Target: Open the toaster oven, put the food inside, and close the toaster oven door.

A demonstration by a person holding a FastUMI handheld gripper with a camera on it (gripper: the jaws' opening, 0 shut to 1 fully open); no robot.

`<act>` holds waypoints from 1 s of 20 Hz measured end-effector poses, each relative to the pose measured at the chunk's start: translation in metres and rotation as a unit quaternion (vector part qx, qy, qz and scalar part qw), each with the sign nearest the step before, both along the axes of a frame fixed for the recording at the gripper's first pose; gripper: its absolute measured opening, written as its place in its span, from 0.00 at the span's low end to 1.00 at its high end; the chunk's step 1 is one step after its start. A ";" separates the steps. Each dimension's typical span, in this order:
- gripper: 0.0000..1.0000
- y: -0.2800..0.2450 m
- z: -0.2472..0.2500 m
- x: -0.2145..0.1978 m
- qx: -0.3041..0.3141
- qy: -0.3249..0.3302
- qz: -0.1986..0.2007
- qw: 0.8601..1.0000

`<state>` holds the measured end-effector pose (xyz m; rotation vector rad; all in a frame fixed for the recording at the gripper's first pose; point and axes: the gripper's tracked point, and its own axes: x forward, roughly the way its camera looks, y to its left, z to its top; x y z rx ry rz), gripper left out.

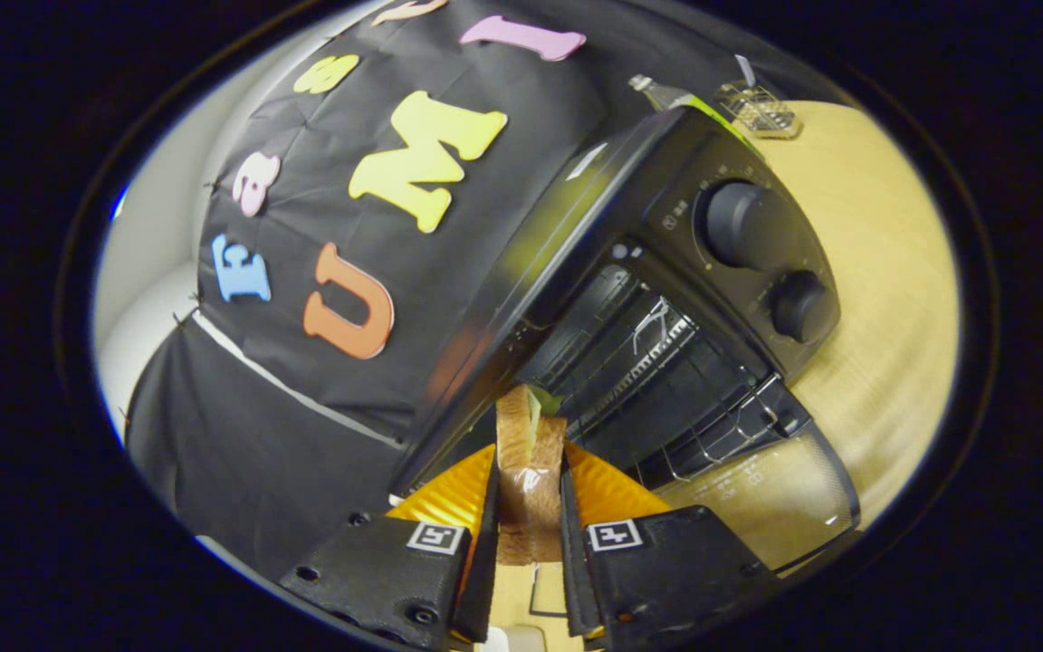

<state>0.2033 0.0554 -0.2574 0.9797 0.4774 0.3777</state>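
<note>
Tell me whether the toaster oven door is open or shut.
Open. The toaster oven door hangs folded down, baring the wire rack inside. The claw grips a sandwich ahead of the opening.

Claw (529,466) grips sandwich (529,453) before open toaster oven (666,299).

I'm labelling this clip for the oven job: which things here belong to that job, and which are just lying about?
Part of the job:
- sandwich, clamped between the jaws of the gripper
- toaster oven, open
- its glass door, folded down

Lying about:
- wire basket on the table, beyond the oven
- bottle beside the basket
</note>
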 end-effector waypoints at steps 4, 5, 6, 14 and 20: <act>0.36 -0.014 -0.006 0.037 0.108 0.017 -0.065 0.992; 0.36 -0.016 -0.007 0.042 0.129 0.018 -0.081 0.988; 0.36 -0.017 -0.004 0.040 0.139 0.014 -0.097 0.985; 0.45 -0.010 -0.015 0.046 -0.002 -0.018 -0.112 0.994; 0.83 -0.013 -0.037 0.046 -0.295 -0.045 -0.101 0.949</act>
